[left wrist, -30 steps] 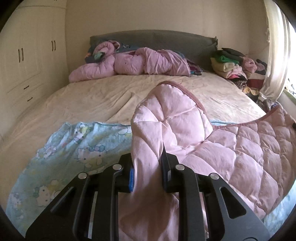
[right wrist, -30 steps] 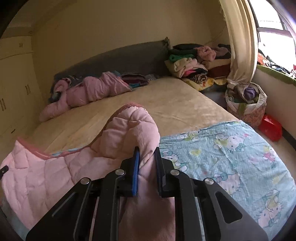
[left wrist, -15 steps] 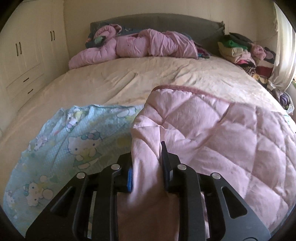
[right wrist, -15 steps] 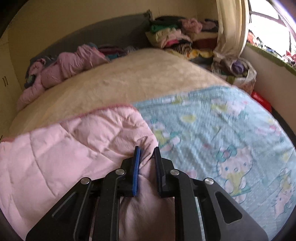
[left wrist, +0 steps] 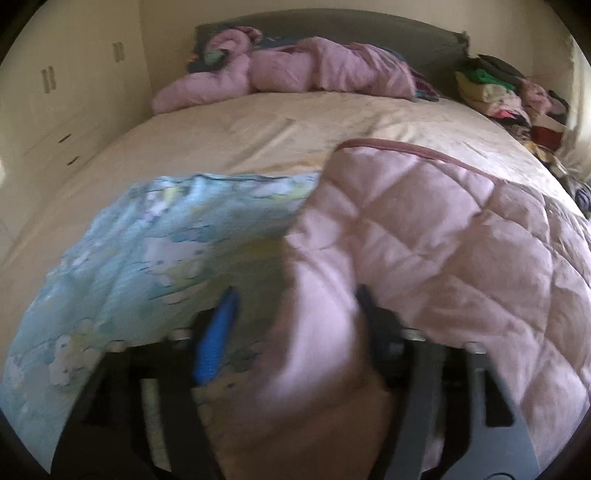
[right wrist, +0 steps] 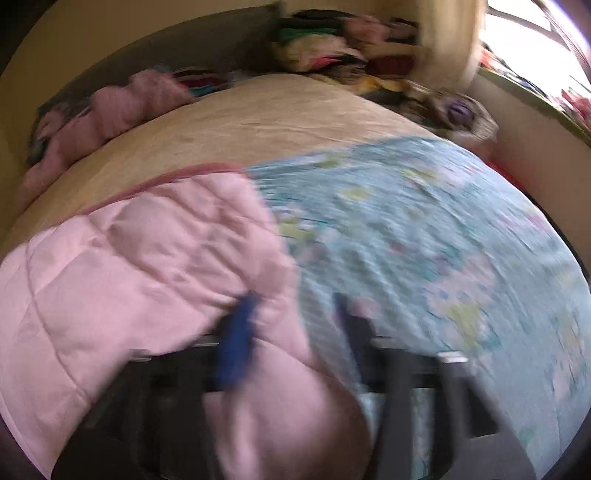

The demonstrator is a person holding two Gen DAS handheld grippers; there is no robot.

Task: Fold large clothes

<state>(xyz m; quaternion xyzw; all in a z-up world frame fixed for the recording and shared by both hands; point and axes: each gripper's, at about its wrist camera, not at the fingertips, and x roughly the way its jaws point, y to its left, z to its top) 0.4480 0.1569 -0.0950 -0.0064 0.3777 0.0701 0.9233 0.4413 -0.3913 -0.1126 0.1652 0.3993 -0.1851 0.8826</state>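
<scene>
A pink quilted garment point(left wrist: 436, 236) lies folded over a light-blue cartoon-print blanket point(left wrist: 155, 243) on the bed. My left gripper point(left wrist: 295, 310) has its jaws opening; a fold of the pink fabric still sits between them, resting against the right finger, with a gap at the blue-padded left finger point(left wrist: 216, 339). In the right wrist view the same pink garment point(right wrist: 122, 266) lies at left and the blue blanket point(right wrist: 424, 236) at right. My right gripper point(right wrist: 295, 317) is opening wide; the pink corner drapes over its blue finger point(right wrist: 236, 339), loose between the jaws. Both views are blurred.
The beige bed sheet point(left wrist: 280, 122) stretches back to a grey headboard point(left wrist: 332, 29) with a bundled pink duvet point(left wrist: 295, 70). Stacked clothes point(left wrist: 502, 88) sit at the far right corner. White wardrobes point(left wrist: 55, 81) line the left wall. A curtain and a cloth-filled bag point(right wrist: 458, 110) stand by the window.
Both grippers sank toward the bed with the pink fabric and laid it flat over the blue blanket. Both then went from shut on the pink fabric to spread apart.
</scene>
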